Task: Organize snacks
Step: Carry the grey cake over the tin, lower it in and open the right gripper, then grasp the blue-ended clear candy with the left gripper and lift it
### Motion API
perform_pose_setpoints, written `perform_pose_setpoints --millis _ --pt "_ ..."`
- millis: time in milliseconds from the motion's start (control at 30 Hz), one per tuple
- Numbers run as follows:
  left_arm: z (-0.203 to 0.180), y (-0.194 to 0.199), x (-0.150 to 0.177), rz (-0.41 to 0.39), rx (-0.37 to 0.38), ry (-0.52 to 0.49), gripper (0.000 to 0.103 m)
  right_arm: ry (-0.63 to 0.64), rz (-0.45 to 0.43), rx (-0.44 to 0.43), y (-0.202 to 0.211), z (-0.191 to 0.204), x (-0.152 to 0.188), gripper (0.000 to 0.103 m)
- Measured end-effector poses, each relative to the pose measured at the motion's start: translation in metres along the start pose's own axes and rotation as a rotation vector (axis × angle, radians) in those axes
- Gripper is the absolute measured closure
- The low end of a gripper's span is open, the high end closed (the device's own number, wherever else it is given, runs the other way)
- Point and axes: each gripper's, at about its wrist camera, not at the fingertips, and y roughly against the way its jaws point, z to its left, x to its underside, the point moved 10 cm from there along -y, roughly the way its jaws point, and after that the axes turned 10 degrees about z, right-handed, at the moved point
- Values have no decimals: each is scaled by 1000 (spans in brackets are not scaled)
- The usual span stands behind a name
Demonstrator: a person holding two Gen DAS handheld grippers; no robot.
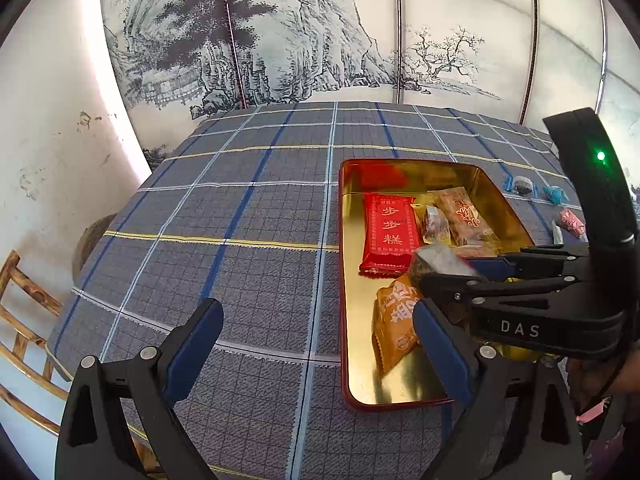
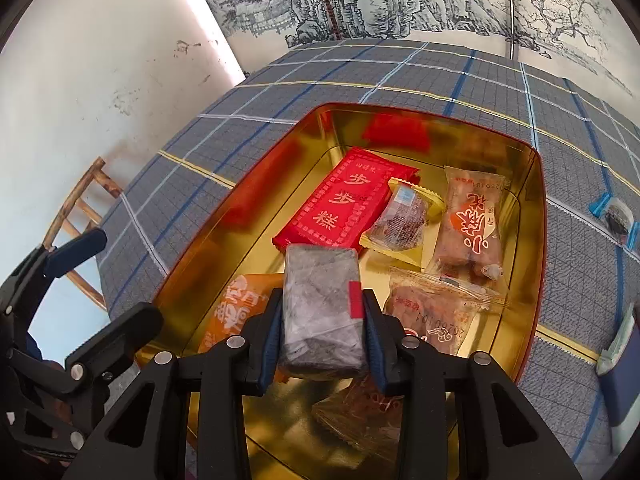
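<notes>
A gold tin (image 1: 345, 280) (image 2: 536, 208) with a red outside sits on the plaid tablecloth and holds several wrapped snacks: a red pack (image 1: 389, 232) (image 2: 344, 204), an orange pack (image 1: 394, 320) (image 2: 232, 312) and clear brown packs (image 2: 470, 224). My right gripper (image 2: 322, 320) is shut on a grey wrapped snack block (image 2: 320, 312) and holds it over the tin; it also shows in the left wrist view (image 1: 436, 266). My left gripper (image 1: 316, 344) is open and empty over the cloth, left of the tin.
Loose small sweets lie on the cloth right of the tin: blue-wrapped ones (image 1: 520, 186) (image 2: 616, 216) and a pink one (image 1: 572, 222). A wooden chair (image 1: 24, 320) stands at the table's left edge. A painted screen (image 1: 304, 40) stands behind.
</notes>
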Motion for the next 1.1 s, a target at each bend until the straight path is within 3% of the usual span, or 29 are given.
perform_pose_setpoints --millis 100,300,800,1100 --pt "-1 -2 1 5 2 -1 9 -6 -29 -11 7 1 -3 63" --pt "-2 -3 3 11 1 -2 9 -2 -131 -66 34 7 -11 42" --pt "-14 -2 5 19 -14 -31 7 -41 -243 -55 71 -35 25 41" --pt "-27 2 3 18 -33 -65 6 -132 -352 65 118 -103 56 35"
